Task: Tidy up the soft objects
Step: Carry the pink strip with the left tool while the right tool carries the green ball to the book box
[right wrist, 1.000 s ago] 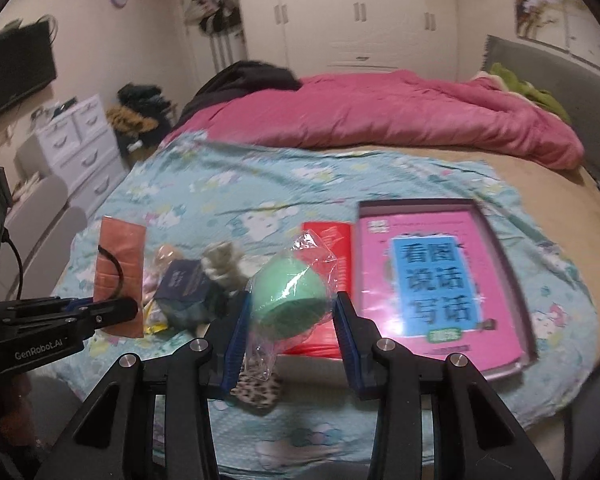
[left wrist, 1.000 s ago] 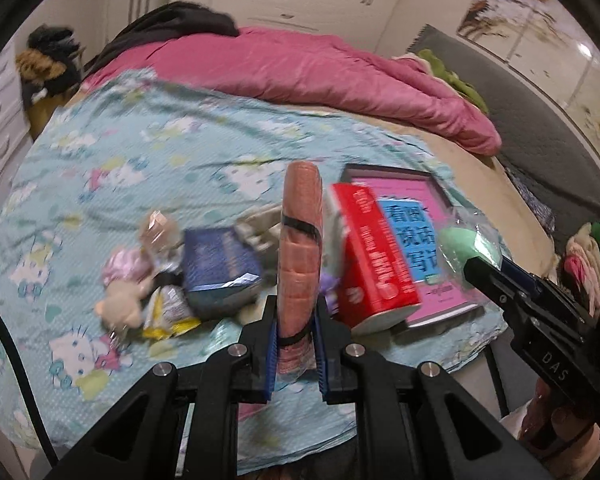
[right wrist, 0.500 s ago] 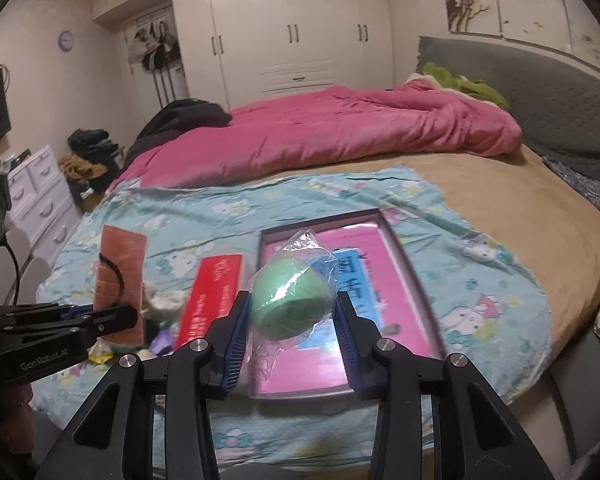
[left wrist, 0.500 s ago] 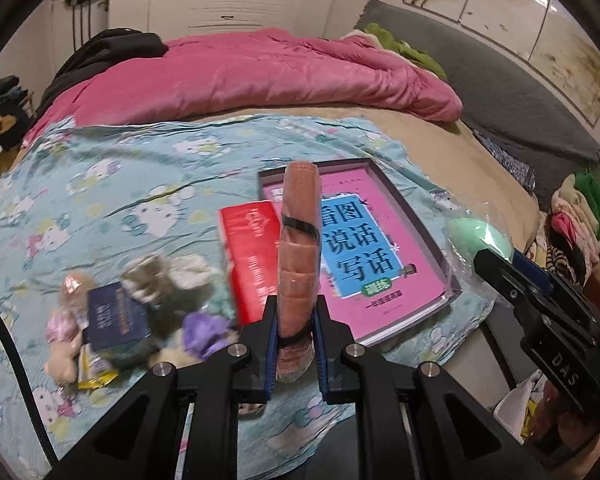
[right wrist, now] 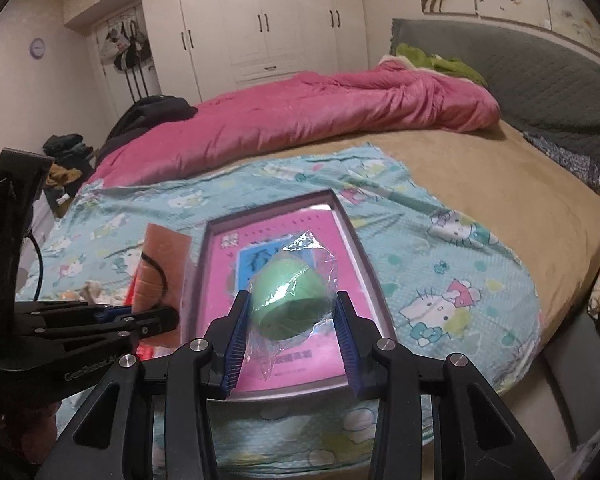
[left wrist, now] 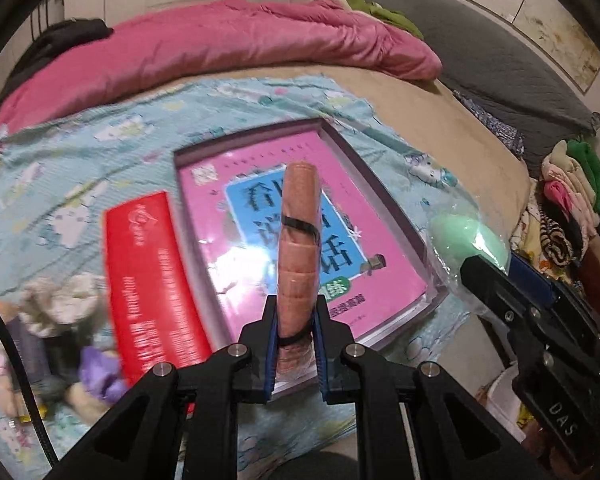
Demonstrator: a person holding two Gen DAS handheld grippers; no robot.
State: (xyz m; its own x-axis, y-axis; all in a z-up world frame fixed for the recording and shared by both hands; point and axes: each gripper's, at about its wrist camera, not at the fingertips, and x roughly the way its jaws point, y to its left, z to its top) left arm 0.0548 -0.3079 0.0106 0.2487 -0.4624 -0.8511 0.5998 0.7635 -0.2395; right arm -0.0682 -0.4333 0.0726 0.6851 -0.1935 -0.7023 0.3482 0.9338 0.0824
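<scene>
The salmon-pink folded cloth, bound by a black band, stood upright in my left gripper, jaws clamped tight on it. My right gripper, half-spread, pinched a green soft ball in clear wrap. Both hung above the pink book in its tray, beside a red book on the blue sheet.

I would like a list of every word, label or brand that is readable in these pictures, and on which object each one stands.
"看图说话写话" in part, large characters on the blue panel of the pink book; the held pink roll hides the middle.
"DAS" on the right claw body.
"GenRobot.AI" on the left claw body, blurred.
White print on the red book: too blurred to read.
Small line near the pink book's lower edge: too small.
</scene>
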